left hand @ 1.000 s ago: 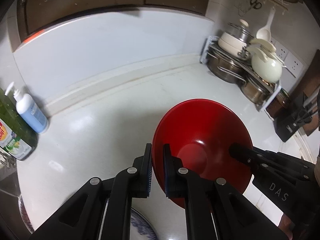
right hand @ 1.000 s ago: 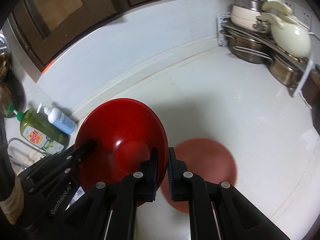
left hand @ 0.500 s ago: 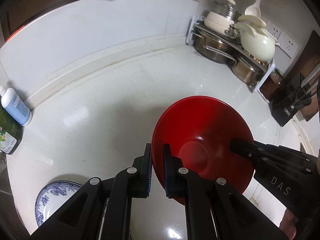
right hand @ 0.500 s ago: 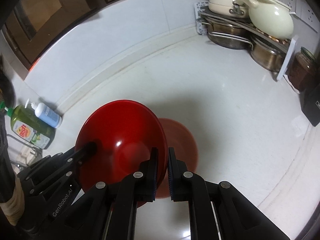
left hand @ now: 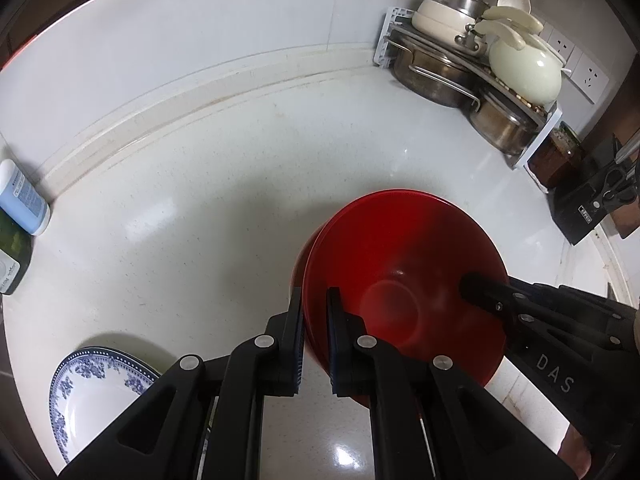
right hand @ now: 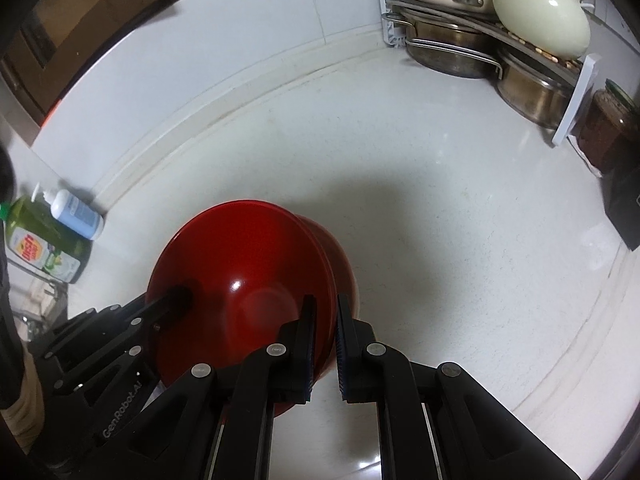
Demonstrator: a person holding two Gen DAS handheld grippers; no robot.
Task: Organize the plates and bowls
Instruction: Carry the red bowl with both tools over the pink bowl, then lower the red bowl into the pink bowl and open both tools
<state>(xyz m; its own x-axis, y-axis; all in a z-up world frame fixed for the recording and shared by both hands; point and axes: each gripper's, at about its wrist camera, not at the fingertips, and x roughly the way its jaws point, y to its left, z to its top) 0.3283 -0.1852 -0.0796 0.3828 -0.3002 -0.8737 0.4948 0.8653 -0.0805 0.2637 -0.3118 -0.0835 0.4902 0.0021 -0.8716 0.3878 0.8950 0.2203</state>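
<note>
left wrist view: your left gripper (left hand: 314, 340) is clamped on the near-left rim of the red bowl (left hand: 404, 280), one pad inside the rim, one outside. right gripper (left hand: 470, 286) pinches the opposite rim, coming in from the right w/ its tip over the bowl's inner wall. bowl is tilted, open side toward the cam, low over the white counter (left hand: 240, 200); can't tell if it touches. blue-patterned plate (left hand: 96, 392) lies on the counter to the lower left of the left gripper, well apart from the bowl. pot rack (left hand: 472, 76) sits far ahead-right in the corner, knife block (left hand: 592, 208) to the right. right wrist view: right gripper (right hand: 324, 344) shut on the bowl's (right hand: 248, 276) right rim, left gripper (right hand: 176, 294) on the far left rim. soap bottles (right hand: 52, 232) stand off to the left by the wall
</note>
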